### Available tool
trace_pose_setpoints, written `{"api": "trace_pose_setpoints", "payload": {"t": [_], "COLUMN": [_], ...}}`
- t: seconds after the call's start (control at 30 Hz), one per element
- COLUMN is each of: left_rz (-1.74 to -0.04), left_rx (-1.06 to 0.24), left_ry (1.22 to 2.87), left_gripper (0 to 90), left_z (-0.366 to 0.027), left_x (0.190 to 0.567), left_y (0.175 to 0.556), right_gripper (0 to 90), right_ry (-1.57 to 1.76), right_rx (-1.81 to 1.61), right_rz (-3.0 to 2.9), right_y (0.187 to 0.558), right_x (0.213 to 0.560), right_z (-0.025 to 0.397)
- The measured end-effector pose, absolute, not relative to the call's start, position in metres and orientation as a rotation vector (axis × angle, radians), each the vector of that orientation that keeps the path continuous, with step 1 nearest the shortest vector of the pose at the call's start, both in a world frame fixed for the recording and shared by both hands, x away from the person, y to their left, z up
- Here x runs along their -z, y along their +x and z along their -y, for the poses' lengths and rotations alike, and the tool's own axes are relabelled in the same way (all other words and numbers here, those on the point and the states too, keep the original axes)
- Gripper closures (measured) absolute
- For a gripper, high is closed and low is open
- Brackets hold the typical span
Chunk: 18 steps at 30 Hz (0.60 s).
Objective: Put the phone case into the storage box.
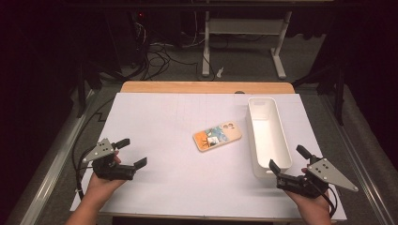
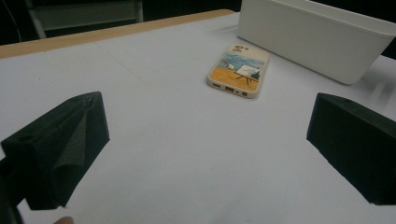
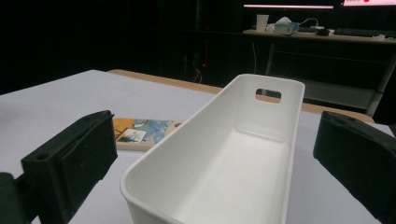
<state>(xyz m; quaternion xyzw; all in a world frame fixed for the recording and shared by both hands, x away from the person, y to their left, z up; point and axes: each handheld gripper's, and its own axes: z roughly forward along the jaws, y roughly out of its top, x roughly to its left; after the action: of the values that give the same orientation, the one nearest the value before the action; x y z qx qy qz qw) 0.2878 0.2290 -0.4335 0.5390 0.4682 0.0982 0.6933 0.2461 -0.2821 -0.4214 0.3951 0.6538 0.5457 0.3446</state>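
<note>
The room is dark, with light falling mainly on the table (image 1: 155,187), which is covered by a white sheet; a strip of bare wooden edge (image 1: 206,87) shows at its far side. Beyond it lies grey carpeted floor (image 1: 244,65) with a tangle of black cables (image 1: 157,58) and the white legs of a desk frame (image 1: 244,33). In the right gripper view, a distant desk (image 3: 322,35) carries a paper cup (image 3: 262,21) and a keyboard (image 3: 364,31) under a lit screen edge (image 3: 289,6).
</note>
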Motion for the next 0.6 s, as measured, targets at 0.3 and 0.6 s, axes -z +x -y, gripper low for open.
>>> {"api": "trace_pose_setpoints", "payload": {"t": [0.3,0.6], "left_rz": [-1.047,-1.048], "left_rx": [-0.218,-0.211], "left_ry": [1.207,1.21], "left_gripper": [0.1,0.2], "left_z": [-0.2289,-0.2289], "left_x": [0.434,0.4342], "left_y": [0.2879,0.2881], "right_gripper": [0.0,0.0], "right_ry": [1.022,1.019], "right_rx": [-1.417,-1.418], "right_rz": [-1.713,-1.712], "right_y": [0.2455,0.2453], "right_x": [0.4211,0.4212], "right_z": [0.2796,0.2793]}}
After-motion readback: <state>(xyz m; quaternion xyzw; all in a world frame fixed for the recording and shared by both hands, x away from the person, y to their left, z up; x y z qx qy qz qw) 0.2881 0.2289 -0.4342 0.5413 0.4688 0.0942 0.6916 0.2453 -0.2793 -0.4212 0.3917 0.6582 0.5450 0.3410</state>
